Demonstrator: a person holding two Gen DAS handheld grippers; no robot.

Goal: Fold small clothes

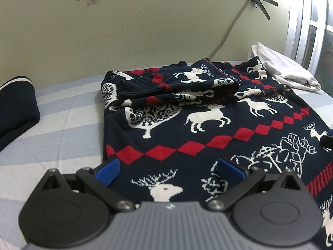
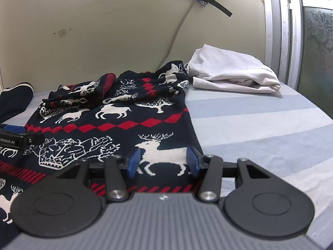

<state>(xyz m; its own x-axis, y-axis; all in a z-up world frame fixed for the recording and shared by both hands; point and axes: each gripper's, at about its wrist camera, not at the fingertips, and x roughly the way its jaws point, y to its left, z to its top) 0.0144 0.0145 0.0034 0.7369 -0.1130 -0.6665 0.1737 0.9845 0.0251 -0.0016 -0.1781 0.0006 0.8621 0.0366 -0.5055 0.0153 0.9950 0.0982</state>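
Both hand-held grippers, left (image 1: pixel 168 169) and right (image 2: pixel 163 162), hovered released over the reindeer sweater's (image 1: pixel 208 129) near hem; grabbing one knit layer risked a crooked fold

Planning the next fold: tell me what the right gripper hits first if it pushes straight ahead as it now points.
The right gripper, open, already sits low over the sweater. Going straight on, it would likely meet the sweater's flat knit first, then the bunched sleeve further back; depth is hard to judge.
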